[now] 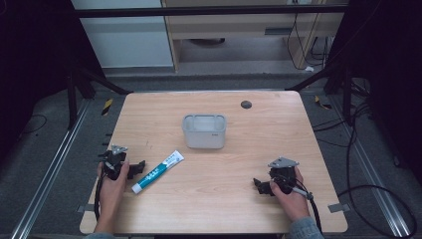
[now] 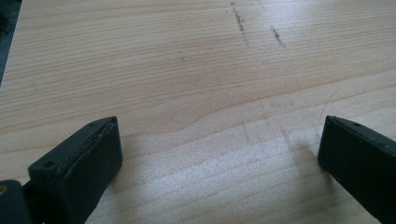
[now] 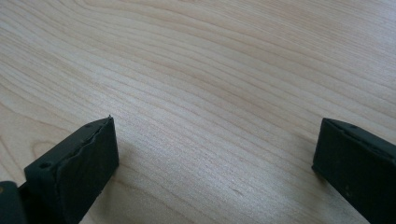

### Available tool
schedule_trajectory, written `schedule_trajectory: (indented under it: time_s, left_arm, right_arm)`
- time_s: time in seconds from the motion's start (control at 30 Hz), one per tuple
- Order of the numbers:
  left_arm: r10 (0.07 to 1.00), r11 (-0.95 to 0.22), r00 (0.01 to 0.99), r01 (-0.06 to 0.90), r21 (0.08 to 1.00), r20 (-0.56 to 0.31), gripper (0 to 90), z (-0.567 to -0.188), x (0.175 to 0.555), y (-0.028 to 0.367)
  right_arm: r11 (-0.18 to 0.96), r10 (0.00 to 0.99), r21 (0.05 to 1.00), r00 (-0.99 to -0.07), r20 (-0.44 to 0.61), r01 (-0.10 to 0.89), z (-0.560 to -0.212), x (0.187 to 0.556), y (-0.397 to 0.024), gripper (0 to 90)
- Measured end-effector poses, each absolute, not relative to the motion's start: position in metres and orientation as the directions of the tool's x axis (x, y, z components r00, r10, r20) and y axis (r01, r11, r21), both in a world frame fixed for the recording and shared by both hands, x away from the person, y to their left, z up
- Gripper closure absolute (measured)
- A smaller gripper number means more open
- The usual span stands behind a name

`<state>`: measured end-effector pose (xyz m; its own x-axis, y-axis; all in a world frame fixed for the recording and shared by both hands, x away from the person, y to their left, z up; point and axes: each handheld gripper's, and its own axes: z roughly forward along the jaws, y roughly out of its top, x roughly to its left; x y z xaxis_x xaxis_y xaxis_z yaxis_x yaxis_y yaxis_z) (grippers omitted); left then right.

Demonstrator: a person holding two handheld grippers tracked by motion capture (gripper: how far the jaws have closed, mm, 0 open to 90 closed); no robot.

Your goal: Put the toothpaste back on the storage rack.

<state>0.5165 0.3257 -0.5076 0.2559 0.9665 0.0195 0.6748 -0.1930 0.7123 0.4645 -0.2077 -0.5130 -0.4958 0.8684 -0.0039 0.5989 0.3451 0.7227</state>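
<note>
toothpaste tube (image 1: 157, 172) lies just beside the open left gripper (image 1: 139, 167).

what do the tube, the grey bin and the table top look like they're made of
Tube: probably soft plastic or laminate, glossy, printed teal and white with a white cap.
Grey bin: likely moulded plastic, matt, rounded corners, slightly translucent walls.
Table top: wood or wood-look laminate, pale, with visible grain lines.

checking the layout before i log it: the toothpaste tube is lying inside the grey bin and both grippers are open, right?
Not quite: the toothpaste tube lies on the table, apart from the grey bin, beside the left gripper, as the high view shows. Both grippers are open.
</note>
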Motion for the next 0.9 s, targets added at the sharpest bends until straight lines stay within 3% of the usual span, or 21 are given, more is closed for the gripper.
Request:
schedule_trajectory:
  time_s: [0.37,0.6,0.9]
  left_arm:
    - [0.969,-0.163,0.248,0.645,0.747,-0.003,3.5,-0.504,0.505,0.333]
    - [0.968,-0.18,0.249,0.585,0.791,0.036,3.4,-0.485,0.488,0.339]
    - [0.961,-0.154,0.278,0.557,0.816,-0.008,2.6,-0.468,0.476,0.345]
  right_arm:
    - [0.344,0.869,0.724,-0.495,-0.004,0.598,-0.513,0.465,-0.208,0.4]
    - [0.344,0.869,0.724,-0.495,-0.004,0.598,-0.513,0.465,-0.208,0.4]
    - [0.344,0.869,0.724,-0.495,-0.004,0.598,-0.513,0.465,-0.208,0.4]
